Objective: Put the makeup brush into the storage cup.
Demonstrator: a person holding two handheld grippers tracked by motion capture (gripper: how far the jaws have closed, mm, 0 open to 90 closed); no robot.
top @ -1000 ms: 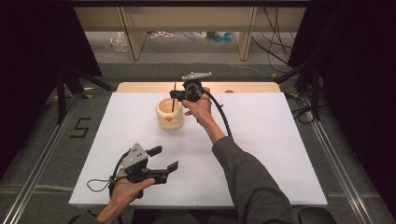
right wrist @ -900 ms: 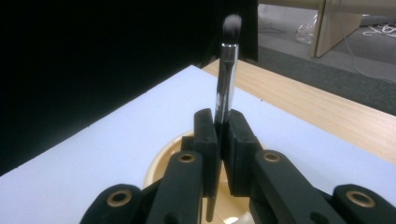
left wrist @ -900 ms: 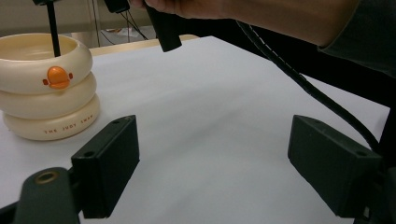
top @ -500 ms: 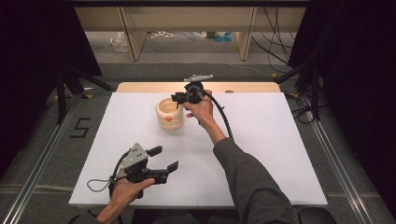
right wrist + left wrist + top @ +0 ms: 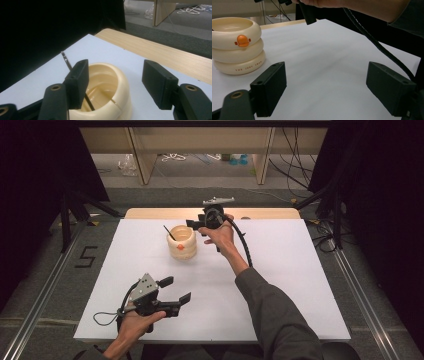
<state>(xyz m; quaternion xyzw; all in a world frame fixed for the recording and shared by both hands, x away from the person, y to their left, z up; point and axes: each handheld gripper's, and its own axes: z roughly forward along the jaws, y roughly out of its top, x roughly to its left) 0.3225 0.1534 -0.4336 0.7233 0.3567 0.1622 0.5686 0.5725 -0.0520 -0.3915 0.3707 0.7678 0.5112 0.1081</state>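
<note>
Pen holder (image 5: 182, 242), cream, thin stick (image 5: 169, 232) leaning inside, on white table (image 5: 280, 285) mid-back; near edge free. Right gripper (image 5: 194, 225) jaws just opened, nothing between; left gripper (image 5: 176, 290) jaws apart. Dark curtains, probably.

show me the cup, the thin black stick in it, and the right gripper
cup (image 5: 182, 246): high view, cream outer wall above the orange knob
stick (image 5: 169, 232): high view, the part leaning out over the rim
right gripper (image 5: 115, 82): right gripper view, gap midway between its open jaws

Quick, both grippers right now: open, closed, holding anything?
Left gripper: open, holding nothing, low over the table.
Right gripper: jaws have just been opening, nothing between them; the thin black stick leans in the cream holder.
</note>
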